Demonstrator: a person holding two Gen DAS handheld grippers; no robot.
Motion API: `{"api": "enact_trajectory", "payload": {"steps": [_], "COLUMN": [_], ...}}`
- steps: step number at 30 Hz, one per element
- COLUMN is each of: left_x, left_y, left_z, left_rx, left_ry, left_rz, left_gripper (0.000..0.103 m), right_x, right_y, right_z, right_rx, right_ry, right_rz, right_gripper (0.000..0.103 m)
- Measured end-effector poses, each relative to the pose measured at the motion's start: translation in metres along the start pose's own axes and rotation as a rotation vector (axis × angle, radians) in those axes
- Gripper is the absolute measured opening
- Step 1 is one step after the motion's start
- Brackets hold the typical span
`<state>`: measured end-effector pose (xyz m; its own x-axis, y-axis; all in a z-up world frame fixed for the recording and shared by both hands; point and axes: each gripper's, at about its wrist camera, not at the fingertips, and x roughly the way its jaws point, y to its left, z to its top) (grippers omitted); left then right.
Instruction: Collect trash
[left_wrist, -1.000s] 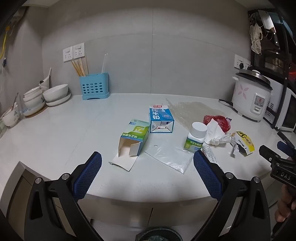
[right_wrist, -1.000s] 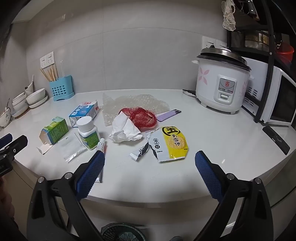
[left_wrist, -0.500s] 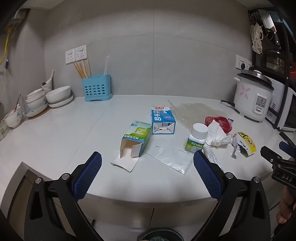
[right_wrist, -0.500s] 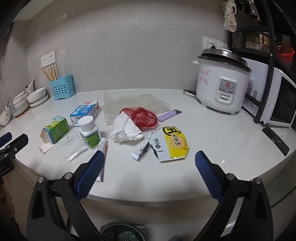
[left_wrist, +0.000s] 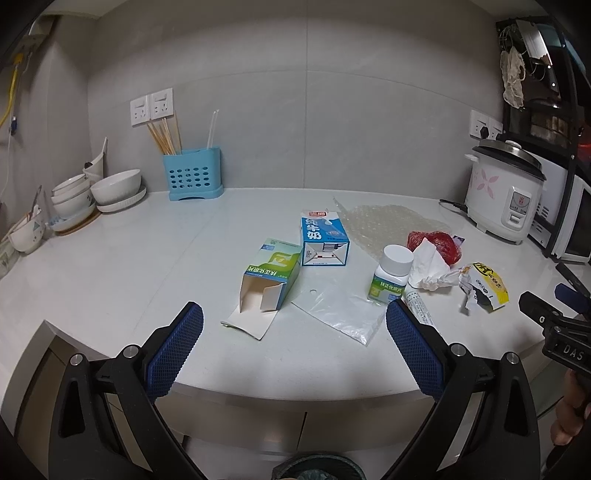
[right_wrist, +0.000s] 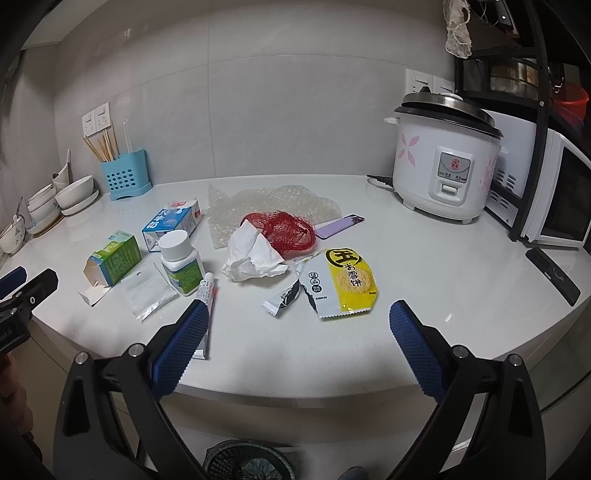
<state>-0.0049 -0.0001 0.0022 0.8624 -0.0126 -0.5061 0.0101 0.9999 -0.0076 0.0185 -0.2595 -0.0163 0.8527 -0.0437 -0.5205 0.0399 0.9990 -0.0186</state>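
Trash lies on the white counter: an open green box, a blue milk carton, a white pill bottle, a clear plastic bag, a small tube, crumpled tissue, red net, bubble wrap, a yellow snack wrapper and a torn black wrapper. My left gripper is open and empty at the counter's front edge, before the green box. My right gripper is open and empty, before the wrappers.
A dark mesh bin stands on the floor below the counter edge. A rice cooker and microwave stand at the right. A blue utensil holder and stacked bowls are at the back left. A purple phone lies behind the net.
Both grippers have risen slightly and tilted, so the counter sits lower in view. Nothing on the counter has moved.
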Motion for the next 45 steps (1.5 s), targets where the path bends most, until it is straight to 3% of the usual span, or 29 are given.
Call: {"api": "enact_trajectory", "payload": {"steps": [45], "left_x": [-0.0020], "left_y": [-0.0009], "left_z": [0.0005], "left_rx": [-0.006], "left_ry": [0.040], "left_rz": [-0.032], "left_gripper": [0.097], "right_x": [-0.0050], "right_y": [0.0016], "right_z": [0.0039], "right_rx": [0.000], "right_ry": [0.029], "right_rz": [0.020], "right_gripper": [0.094]}}
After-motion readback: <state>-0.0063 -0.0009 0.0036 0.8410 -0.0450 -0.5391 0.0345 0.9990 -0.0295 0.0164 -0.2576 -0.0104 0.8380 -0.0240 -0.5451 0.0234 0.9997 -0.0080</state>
